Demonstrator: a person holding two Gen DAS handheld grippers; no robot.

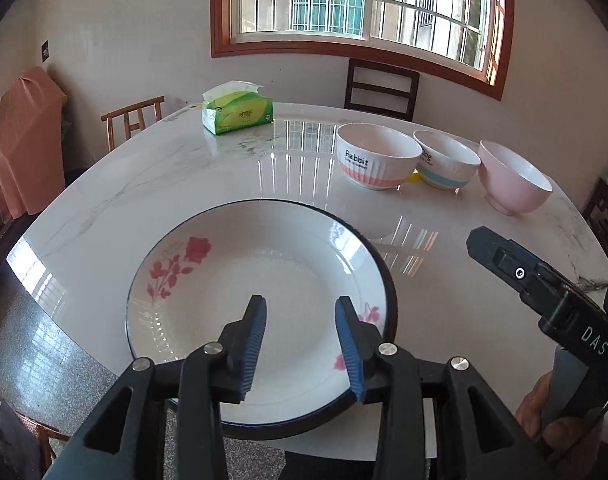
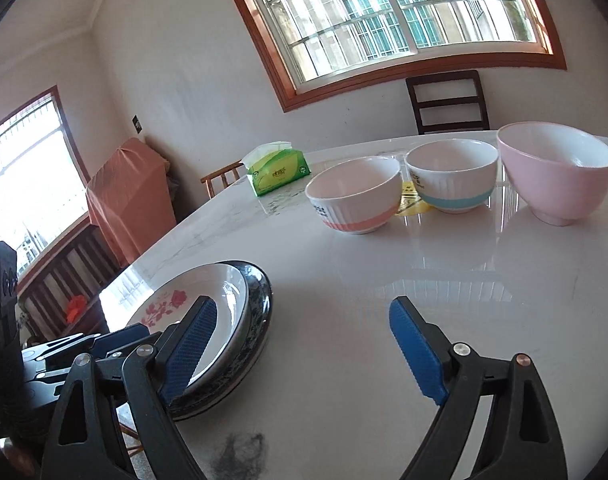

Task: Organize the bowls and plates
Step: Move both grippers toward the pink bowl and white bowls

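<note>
Plates: a white plate with red rose prints (image 1: 260, 280) sits nested on a dark-rimmed plate (image 2: 248, 344) at the near left edge of the white marble table (image 1: 184, 168). Bowls stand in a row toward the far right of the table, well apart from the plates: a bowl with a coral band and "Rabbit" lettering (image 1: 377, 160), a bowl with a teal band (image 1: 445, 164) just beside it, then a plain pink bowl (image 1: 513, 178). Something small and yellow (image 2: 413, 200) lies between the first two bowls; cannot tell what it is. Left gripper (image 1: 302, 344) hangs over the near side of the rose plate, blue pads parted, nothing between them. Right gripper (image 2: 304, 352) is spread wide over bare tabletop just right of the plates, empty. Green tissue pack (image 1: 238, 112) sits at the far side. A hand (image 1: 563, 424) shows on the right gripper's handle in the left wrist view.
</note>
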